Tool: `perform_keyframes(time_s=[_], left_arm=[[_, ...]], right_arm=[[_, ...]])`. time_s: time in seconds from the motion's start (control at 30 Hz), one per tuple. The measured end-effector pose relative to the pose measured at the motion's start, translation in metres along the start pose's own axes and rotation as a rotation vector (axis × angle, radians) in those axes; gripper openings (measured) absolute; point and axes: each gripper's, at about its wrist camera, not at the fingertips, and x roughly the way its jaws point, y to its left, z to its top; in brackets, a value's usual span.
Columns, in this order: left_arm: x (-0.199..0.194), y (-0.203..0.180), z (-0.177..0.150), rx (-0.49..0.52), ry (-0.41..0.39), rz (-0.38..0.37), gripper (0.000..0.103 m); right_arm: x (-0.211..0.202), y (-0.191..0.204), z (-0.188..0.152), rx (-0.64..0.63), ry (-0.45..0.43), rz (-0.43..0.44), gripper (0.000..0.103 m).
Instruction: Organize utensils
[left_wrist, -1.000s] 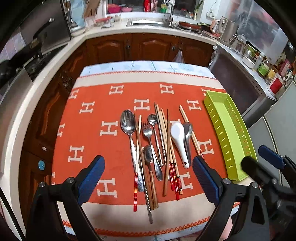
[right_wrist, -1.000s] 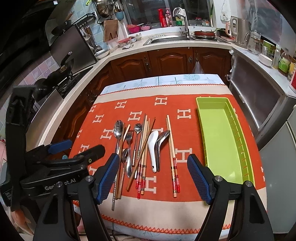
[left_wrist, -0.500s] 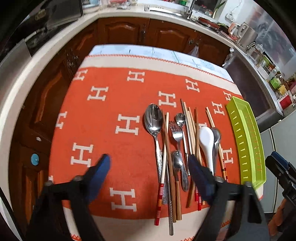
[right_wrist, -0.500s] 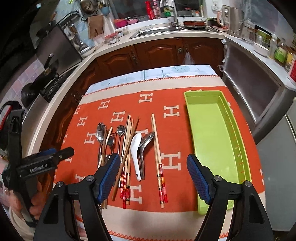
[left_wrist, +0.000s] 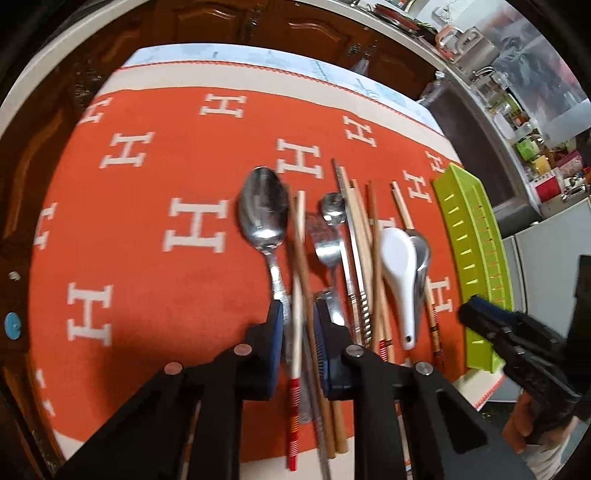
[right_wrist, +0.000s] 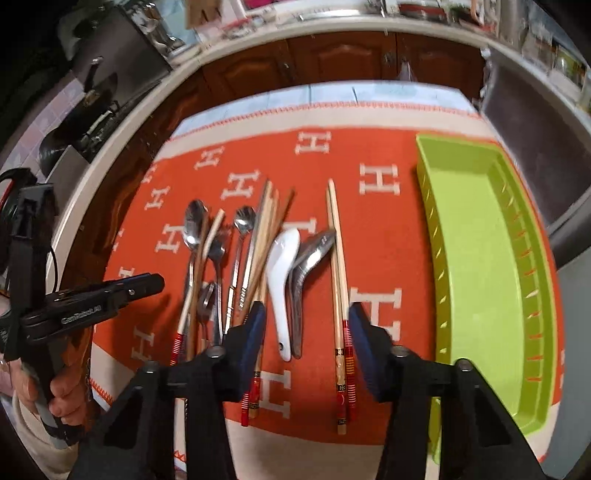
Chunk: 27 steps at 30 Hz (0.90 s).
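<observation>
On the orange H-patterned cloth (left_wrist: 155, 266), the utensil pile lies left of the green tray (right_wrist: 480, 258). The left gripper (left_wrist: 298, 332) has its jaws narrowed around a red-tipped chopstick (left_wrist: 297, 295) beside the large spoon (left_wrist: 264, 214). The right gripper (right_wrist: 306, 332) hangs wide over the white ceramic spoon (right_wrist: 282, 273).

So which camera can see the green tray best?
The right wrist view: the green tray shows its whole open inside there. The left wrist view catches only its slotted side wall, edge-on, partly behind the right gripper.
</observation>
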Motion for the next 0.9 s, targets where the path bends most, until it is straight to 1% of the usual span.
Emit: perform_keyframes(time_s=[0.07, 0.17, 0.27, 0.4, 0.67, 0.77, 0.8, 0.9], left_arm=[[0.003, -0.001, 0.004, -0.008, 0.009, -0.022, 0.011], [0.009, -0.003, 0.009, -0.02, 0.02, -0.038, 0.011], [0.015, -0.003, 0.013, -0.032, 0.032, -0.038, 0.011], [0.022, -0.003, 0.016, -0.051, 0.045, -0.02, 0.011], [0.038, -0.006, 0.025, -0.061, 0.065, 0.031, 0.011], [0.045, -0.009, 0.027, -0.059, 0.056, 0.07, 0.008], [0.045, -0.009, 0.027, -0.057, 0.051, 0.07, 0.005], [0.04, -0.008, 0.026, -0.061, 0.018, 0.075, 0.005]], right_arm=[[0.009, -0.005, -0.001, 0.014, 0.019, 0.005, 0.031], [0.015, -0.008, -0.003, 0.018, 0.029, 0.022, 0.03], [0.021, -0.004, -0.001, 0.027, 0.04, 0.07, 0.03], [0.024, 0.006, -0.004, 0.025, 0.074, 0.106, 0.03], [0.042, 0.036, -0.006, -0.013, 0.109, 0.128, 0.03], [0.046, 0.042, -0.007, -0.021, 0.112, 0.132, 0.03], [0.046, 0.042, -0.007, -0.023, 0.113, 0.132, 0.03], [0.047, 0.043, -0.006, -0.023, 0.113, 0.131, 0.03]])
